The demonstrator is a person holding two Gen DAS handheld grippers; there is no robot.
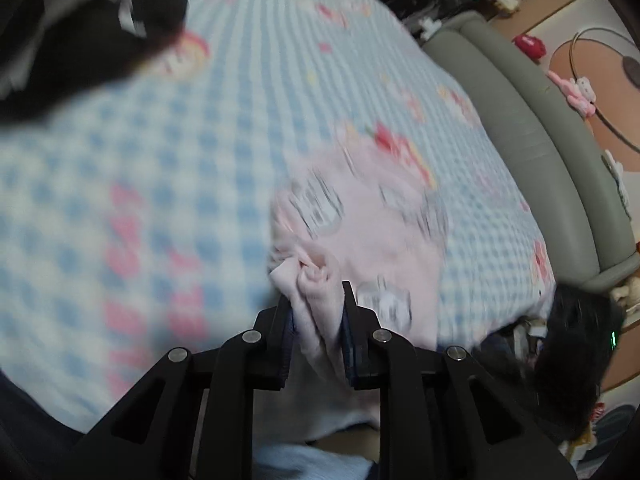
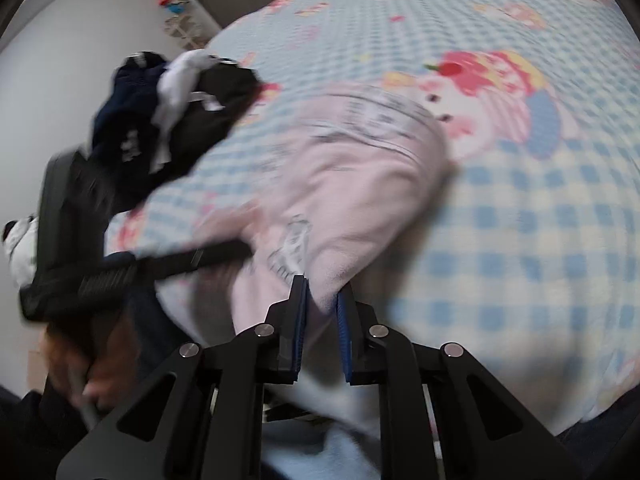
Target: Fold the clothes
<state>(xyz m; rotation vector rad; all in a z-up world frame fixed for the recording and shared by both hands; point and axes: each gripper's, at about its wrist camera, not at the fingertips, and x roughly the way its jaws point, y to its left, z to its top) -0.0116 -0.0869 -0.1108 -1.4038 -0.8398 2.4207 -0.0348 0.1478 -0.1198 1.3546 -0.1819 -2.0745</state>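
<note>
A pale pink garment (image 1: 360, 232) with grey printed patches lies on a blue-and-white checked bedsheet (image 1: 140, 168). My left gripper (image 1: 316, 300) is shut on a bunched edge of it near the bed's front edge. In the right wrist view the same pink garment (image 2: 352, 172) spreads over the sheet (image 2: 520, 220). My right gripper (image 2: 323, 292) is shut on another edge of it. The left gripper's body (image 2: 132, 268) shows at the left of the right wrist view, held by a hand. Both views are motion-blurred.
A pile of dark and white clothes (image 2: 168, 112) lies on the bed at the far left; it also shows in the left wrist view (image 1: 80, 24). A grey padded bed frame (image 1: 520, 120) runs along the right side, with clutter on the floor beyond.
</note>
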